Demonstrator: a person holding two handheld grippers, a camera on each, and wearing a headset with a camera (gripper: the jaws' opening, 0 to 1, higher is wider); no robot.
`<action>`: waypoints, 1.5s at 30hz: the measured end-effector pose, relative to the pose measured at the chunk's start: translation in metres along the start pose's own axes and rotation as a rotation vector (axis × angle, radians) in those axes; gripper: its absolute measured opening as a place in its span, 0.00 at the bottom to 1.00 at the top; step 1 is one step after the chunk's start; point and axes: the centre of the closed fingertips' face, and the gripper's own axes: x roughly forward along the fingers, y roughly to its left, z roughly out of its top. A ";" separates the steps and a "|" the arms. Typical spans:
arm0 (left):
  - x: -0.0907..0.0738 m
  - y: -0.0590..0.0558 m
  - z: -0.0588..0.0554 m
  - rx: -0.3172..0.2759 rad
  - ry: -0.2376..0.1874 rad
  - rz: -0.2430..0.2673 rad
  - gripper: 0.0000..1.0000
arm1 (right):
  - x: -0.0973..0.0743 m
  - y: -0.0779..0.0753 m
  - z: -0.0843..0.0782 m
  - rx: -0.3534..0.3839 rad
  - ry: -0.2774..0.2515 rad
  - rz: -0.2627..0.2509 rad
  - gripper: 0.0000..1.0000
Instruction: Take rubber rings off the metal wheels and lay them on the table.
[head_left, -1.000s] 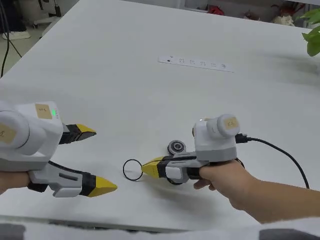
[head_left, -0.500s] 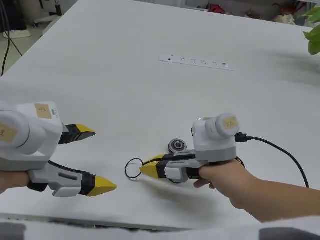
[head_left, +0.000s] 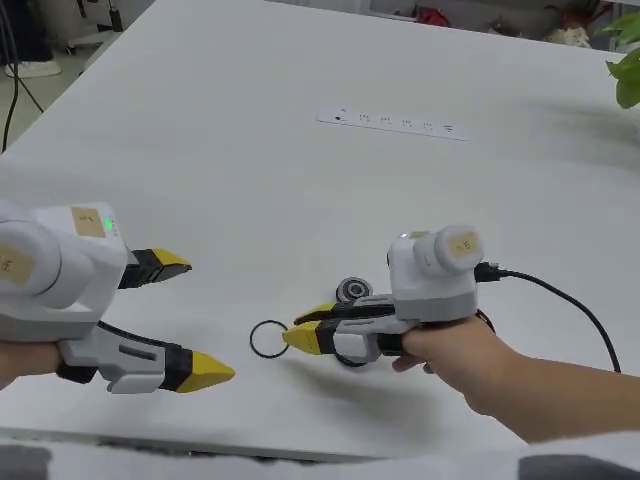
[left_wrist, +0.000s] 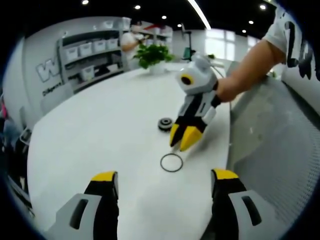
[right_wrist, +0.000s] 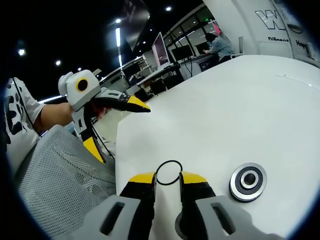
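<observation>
We are at the step of putting a rubber ring down. The thin black rubber ring (head_left: 268, 339) lies flat on the white table (head_left: 300, 190) with nothing inside it. The right gripper (head_left: 300, 326) is low over the table, with its yellow tips right at the edge of the ring. Its two jaws have a small gap between them and they hold nothing. In the left gripper view, the ring lies just past those tips and is not pinched by them. So we think this ring is done: it is off its wheel and on the table.

The metal wheel (head_left: 352, 291) sits on the table just beside the right gripper, near the ring but not touching it. It has a dark band round its outside. We cannot tell if that band is another rubber ring or just part of the wheel.

The left gripper (head_left: 211, 320) is off to the side, well apart from the ring and the wheel. Its jaws are spread wide and they hold nothing.

Next, we think the right gripper needs to lift away without dragging the ring. Then we need a close look at the wheel. If a ring is on it, one gripper must hold the wheel firm while the other hooks the ring and peels it off.
</observation>
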 end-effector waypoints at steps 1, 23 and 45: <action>0.000 0.000 0.000 0.000 0.000 0.000 0.77 | 0.000 0.000 0.000 -0.002 0.000 0.000 0.15; 0.000 -0.001 -0.001 -0.001 0.009 -0.002 0.77 | -0.011 0.005 0.011 -0.029 -0.019 0.007 0.18; 0.006 -0.003 0.001 0.001 0.021 -0.027 0.76 | -0.033 -0.005 0.014 -0.029 -0.042 -0.017 0.18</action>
